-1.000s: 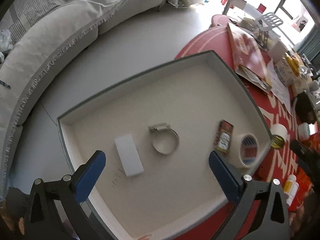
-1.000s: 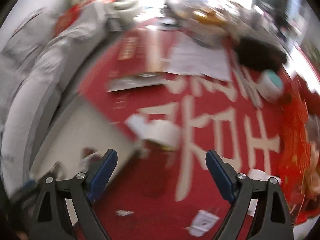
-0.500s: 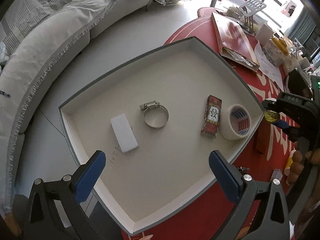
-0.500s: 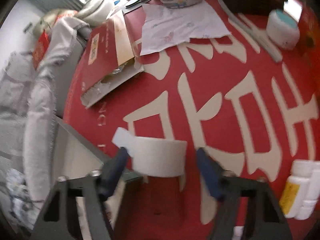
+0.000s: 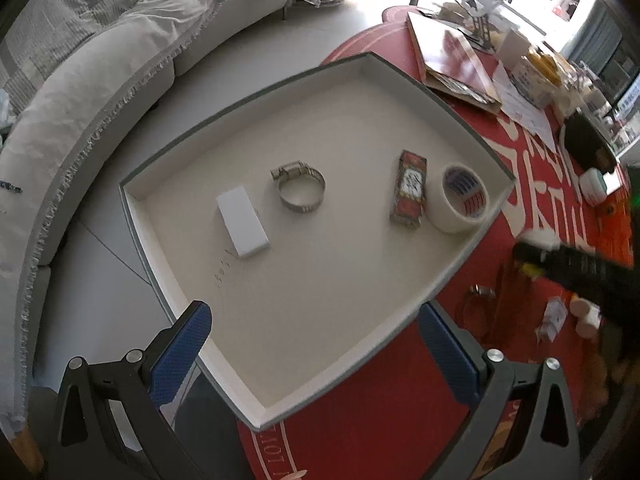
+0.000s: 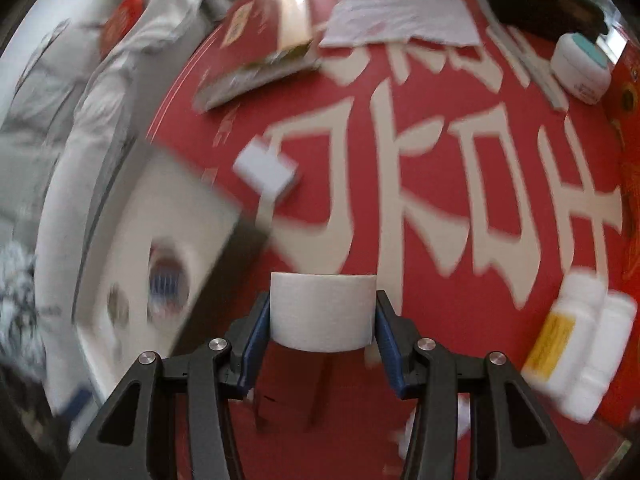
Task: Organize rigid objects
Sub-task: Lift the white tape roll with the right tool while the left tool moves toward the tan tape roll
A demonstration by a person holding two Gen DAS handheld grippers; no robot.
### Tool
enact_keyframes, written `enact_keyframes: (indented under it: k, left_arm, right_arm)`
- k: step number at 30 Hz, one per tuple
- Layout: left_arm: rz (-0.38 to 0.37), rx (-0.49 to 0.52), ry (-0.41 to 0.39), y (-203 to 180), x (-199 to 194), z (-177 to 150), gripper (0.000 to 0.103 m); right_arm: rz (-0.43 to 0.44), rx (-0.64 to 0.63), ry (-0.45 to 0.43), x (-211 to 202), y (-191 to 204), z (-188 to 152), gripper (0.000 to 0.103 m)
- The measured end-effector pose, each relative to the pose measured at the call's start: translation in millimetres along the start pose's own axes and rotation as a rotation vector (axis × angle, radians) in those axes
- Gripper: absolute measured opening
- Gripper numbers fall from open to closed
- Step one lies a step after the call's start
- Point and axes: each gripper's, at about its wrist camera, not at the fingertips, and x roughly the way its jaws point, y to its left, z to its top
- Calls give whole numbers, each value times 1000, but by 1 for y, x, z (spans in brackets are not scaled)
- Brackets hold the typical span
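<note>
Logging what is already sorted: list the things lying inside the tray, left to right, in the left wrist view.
White block → metal hose clamp → red printed box → roll of tape, all on the floor of the tray.

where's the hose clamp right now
In the left wrist view the hose clamp lies flat on the tray floor near its middle, between the white block on its left and the red box on its right.
</note>
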Motion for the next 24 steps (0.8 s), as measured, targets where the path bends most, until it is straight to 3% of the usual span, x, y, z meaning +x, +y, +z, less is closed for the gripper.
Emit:
enact_keyframes:
  k: [7, 14, 20, 22, 24]
  left_arm:
    - [-8, 86, -7, -15, -13, -27, 103]
    - [-94, 301, -21, -62, -37, -76, 103]
    - [-130, 565, 22, -136, -33, -137, 103]
    - [-139, 596, 72, -153, -24, -150, 103]
    - [-127, 562, 123, -161, -12, -157, 103]
  right_arm:
    - [77, -123, 108, -11, 12, -80, 50]
    - [80, 62, -59, -83, -48, -129, 50]
    - [-20, 175, -73, -106, -98, -178, 50]
    - [-25, 211, -63, -107, -112, -195, 50]
    - [-21, 245, -60, -106, -120, -208, 50]
